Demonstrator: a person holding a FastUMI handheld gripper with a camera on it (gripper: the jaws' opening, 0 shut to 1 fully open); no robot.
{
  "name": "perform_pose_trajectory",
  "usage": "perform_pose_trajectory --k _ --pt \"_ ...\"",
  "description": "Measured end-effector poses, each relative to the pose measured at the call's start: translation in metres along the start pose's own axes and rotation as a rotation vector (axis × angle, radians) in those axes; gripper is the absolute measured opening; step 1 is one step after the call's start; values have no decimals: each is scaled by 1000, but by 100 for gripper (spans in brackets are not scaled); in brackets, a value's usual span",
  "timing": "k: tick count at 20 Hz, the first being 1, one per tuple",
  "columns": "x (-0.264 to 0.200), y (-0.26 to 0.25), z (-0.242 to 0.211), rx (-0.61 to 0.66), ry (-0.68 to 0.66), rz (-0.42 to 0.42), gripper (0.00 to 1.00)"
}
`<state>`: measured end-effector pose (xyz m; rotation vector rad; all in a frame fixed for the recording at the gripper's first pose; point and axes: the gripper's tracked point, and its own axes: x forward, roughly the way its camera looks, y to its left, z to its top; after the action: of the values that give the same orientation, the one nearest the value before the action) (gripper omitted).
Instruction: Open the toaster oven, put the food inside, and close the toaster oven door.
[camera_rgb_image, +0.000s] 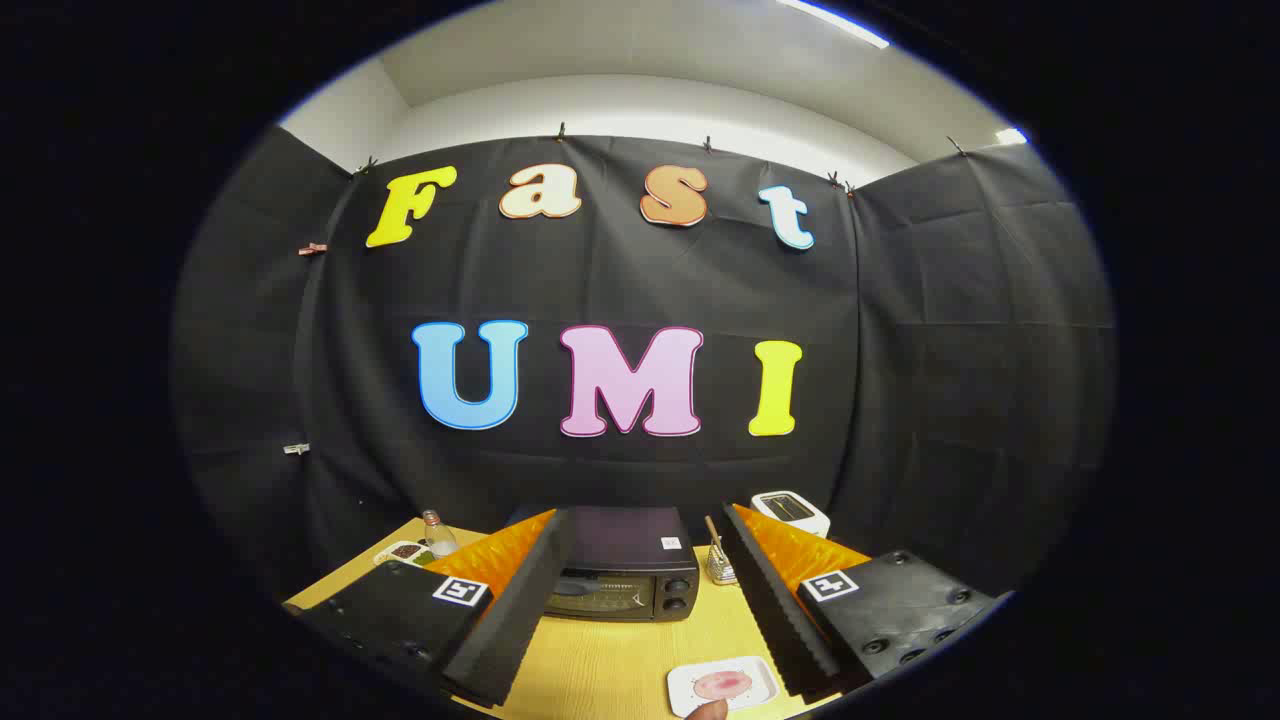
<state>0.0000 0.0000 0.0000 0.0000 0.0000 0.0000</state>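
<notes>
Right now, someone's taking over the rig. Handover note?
Gripper: fingers open, nothing between them, held above the table.
Toaster oven: straight ahead beyond the fingers, door shut.
Food: on a small white tray on the table, near the right finger; a fingertip touches the tray's near edge.
Done: nothing yet.
Left: open the door, put the food in, close the door.

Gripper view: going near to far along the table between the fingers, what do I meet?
The gripper is open, holding nothing. Near to far: fingertip → white plate of food → bare table → toaster oven, door closed → black cloth wall.
</notes>
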Motion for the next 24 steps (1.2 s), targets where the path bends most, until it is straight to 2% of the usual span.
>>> perform_pose_trajectory --k 17,20,24 --pt "4 0 -9 2 15 -32 98" --pt "16 13 -26 20 51 -20 97" --pt "51 44 -73 36 165 23 98"
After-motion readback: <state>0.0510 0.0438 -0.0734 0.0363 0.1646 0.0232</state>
